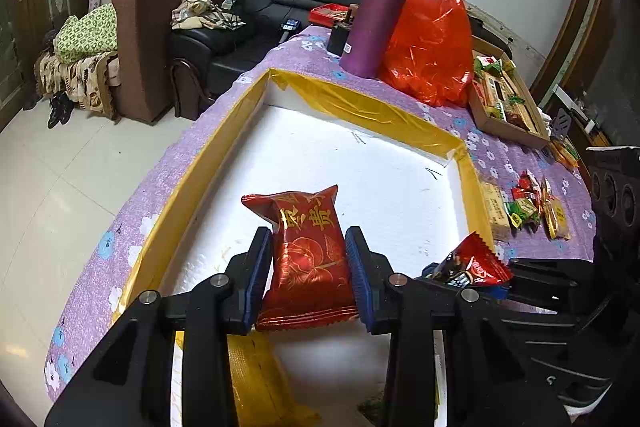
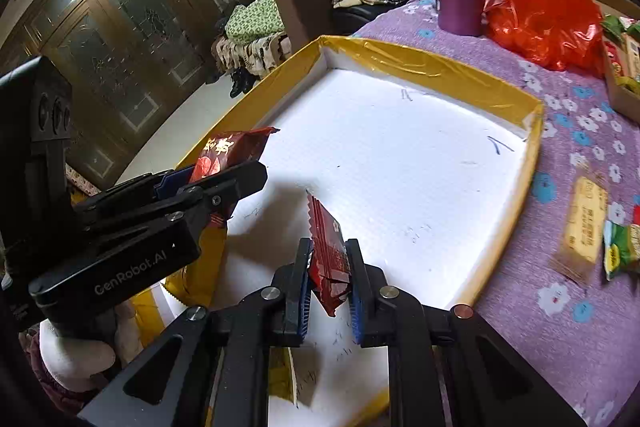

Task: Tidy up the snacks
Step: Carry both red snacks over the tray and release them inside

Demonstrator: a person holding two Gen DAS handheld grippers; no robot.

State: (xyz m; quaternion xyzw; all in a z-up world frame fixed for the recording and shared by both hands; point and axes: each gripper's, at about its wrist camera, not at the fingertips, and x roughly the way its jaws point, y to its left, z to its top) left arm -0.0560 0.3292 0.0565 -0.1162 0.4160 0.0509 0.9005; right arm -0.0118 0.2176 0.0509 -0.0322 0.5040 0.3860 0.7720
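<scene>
In the left wrist view, your left gripper [image 1: 309,269] is closed on the sides of 1 red-and-gold snack packet [image 1: 306,255], both blue pads pressing its puffed middle, and you hold it over the near part of the white tray [image 1: 320,155] with the yellow rim. The packet is a sealed foil pillow: light, soft and crinkly, probably slippery, so the grip across the filled middle looks sounder than one on a crimped end, and a hard squeeze could crush what is inside. Just right of it your right gripper [image 1: 476,273] carries 1 smaller red wrapped snack [image 1: 478,263]. Beyond the tray's far rim stand 1 purple flask [image 1: 380,15] and 1 red plastic bag [image 1: 432,39]; off the tray's right rim lie 1 cardboard box of snacks [image 1: 508,99] and a loose cluster of wrapped snacks [image 1: 532,207], too jumbled to count

In the right wrist view, your right gripper [image 2: 329,269] is pinched tight on that thin red wrapped snack [image 2: 330,259], gripped edge-on and tilted above the tray's [image 2: 400,155] near half. It looks flat and flimsy, likely to twist in the jaws. Left of it, above the tray's left rim, your left gripper [image 2: 208,179] holds the red-and-gold packet [image 2: 224,153]. The tray floor holds 0 snacks so far
</scene>
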